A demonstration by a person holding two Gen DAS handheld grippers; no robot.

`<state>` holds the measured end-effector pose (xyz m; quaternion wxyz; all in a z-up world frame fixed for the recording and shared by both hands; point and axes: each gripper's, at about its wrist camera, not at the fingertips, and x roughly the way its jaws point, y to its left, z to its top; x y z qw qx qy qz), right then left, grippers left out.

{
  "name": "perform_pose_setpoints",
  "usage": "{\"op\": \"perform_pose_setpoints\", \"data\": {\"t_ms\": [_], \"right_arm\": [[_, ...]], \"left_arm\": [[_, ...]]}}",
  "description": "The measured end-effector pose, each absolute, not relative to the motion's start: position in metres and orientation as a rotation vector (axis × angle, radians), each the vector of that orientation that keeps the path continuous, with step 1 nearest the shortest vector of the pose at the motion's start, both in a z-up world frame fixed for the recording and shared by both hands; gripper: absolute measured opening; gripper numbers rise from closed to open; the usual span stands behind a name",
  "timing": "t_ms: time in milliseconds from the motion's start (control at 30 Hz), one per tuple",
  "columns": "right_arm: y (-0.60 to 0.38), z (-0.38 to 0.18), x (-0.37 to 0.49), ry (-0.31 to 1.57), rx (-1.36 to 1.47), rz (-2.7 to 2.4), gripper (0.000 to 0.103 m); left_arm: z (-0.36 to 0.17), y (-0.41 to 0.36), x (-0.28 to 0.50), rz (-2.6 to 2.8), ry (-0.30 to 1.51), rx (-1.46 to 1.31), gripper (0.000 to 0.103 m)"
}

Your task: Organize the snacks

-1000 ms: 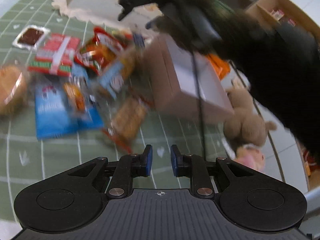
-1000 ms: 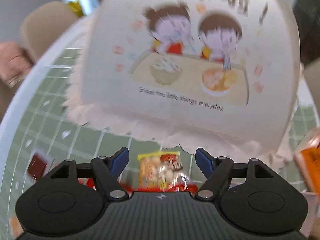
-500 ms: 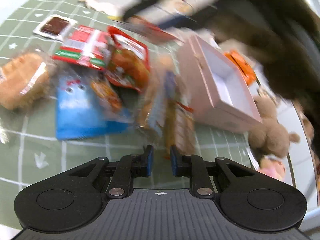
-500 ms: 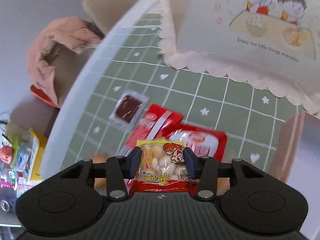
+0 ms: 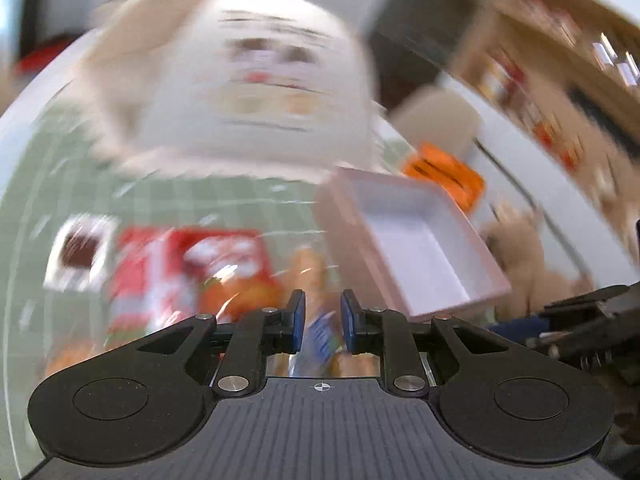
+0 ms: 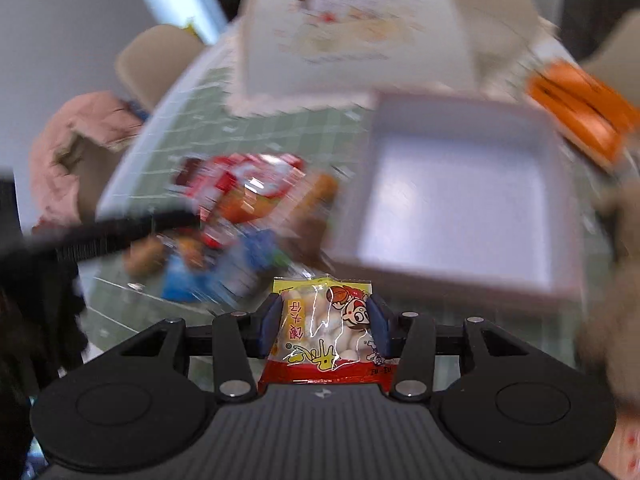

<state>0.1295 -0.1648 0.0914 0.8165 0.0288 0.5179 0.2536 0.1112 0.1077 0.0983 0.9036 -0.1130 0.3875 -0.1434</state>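
My right gripper (image 6: 322, 320) is shut on a yellow and red snack packet (image 6: 324, 328) with a cartoon boy on it, held in front of the open pink box (image 6: 460, 200), whose white inside shows nothing. My left gripper (image 5: 322, 320) hangs over the snack pile (image 5: 224, 264) beside the same pink box (image 5: 420, 248). Its jaws are opening and stand a narrow gap apart. A blurred clear packet with a blue label (image 5: 320, 334) shows in that gap, and the pads do not visibly press on it. The pile (image 6: 248, 192) lies left of the box.
A white paper bag (image 5: 256, 80) with a cartoon print stands at the back of the round green-grid table (image 5: 60, 168). An orange packet (image 5: 444, 176) and a plush bear (image 5: 520, 248) lie right of the box. A chair with a pink garment (image 6: 80, 152) stands beyond the table's edge.
The right gripper shut on the yellow and red packet and carried it from the pile over to the pink box. The left gripper rose and tilted up, and its gap widened a little.
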Motion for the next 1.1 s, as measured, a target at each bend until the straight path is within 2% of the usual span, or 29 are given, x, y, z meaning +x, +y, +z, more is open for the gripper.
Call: {"op": "perform_pose_setpoints", "data": {"t_ms": [133, 233, 300, 533, 600, 667, 833, 933, 1000, 1033, 1067, 1100], "right_arm": [[-0.194, 0.072, 0.105, 1.106, 0.124, 0.471, 0.046], [-0.207, 0.060, 0.086, 1.096, 0.115, 0.418, 0.046], [-0.212, 0.052, 0.077, 1.099, 0.092, 0.393, 0.046], [-0.197, 0.021, 0.066, 1.112, 0.011, 0.379, 0.046], [-0.189, 0.023, 0.064, 1.072, -0.024, 0.367, 0.052], [-0.180, 0.032, 0.063, 1.001, -0.063, 0.351, 0.071], [-0.136, 0.050, 0.074, 0.917, 0.033, 0.496, 0.086], [-0.101, 0.040, 0.088, 0.940, 0.041, 0.525, 0.086], [-0.079, 0.029, 0.097, 0.977, 0.025, 0.553, 0.080], [-0.074, 0.024, 0.098, 0.992, 0.000, 0.552, 0.061], [-0.069, 0.020, 0.097, 1.011, -0.046, 0.535, 0.049], [-0.072, 0.019, 0.093, 1.011, -0.056, 0.529, 0.047]], "left_arm": [[0.076, 0.056, 0.146, -0.354, 0.885, 0.057, 0.025], [0.056, 0.040, 0.151, -0.401, 0.976, 0.158, 0.028], [0.054, 0.036, 0.142, -0.431, 0.969, 0.216, 0.030], [0.046, 0.045, 0.093, -0.420, 1.027, 0.174, 0.031], [0.043, 0.053, 0.083, -0.382, 1.040, 0.139, 0.029], [0.040, 0.063, 0.069, -0.330, 1.059, 0.131, 0.025], [0.040, 0.096, 0.044, -0.281, 1.080, -0.016, 0.025], [0.054, 0.107, 0.039, -0.283, 1.026, -0.072, 0.026], [0.063, 0.106, 0.041, -0.301, 0.987, -0.069, 0.026], [0.066, 0.104, 0.043, -0.312, 0.972, -0.066, 0.026], [0.068, 0.101, 0.046, -0.324, 0.956, -0.066, 0.026], [0.069, 0.098, 0.051, -0.339, 0.942, -0.068, 0.026]]}}
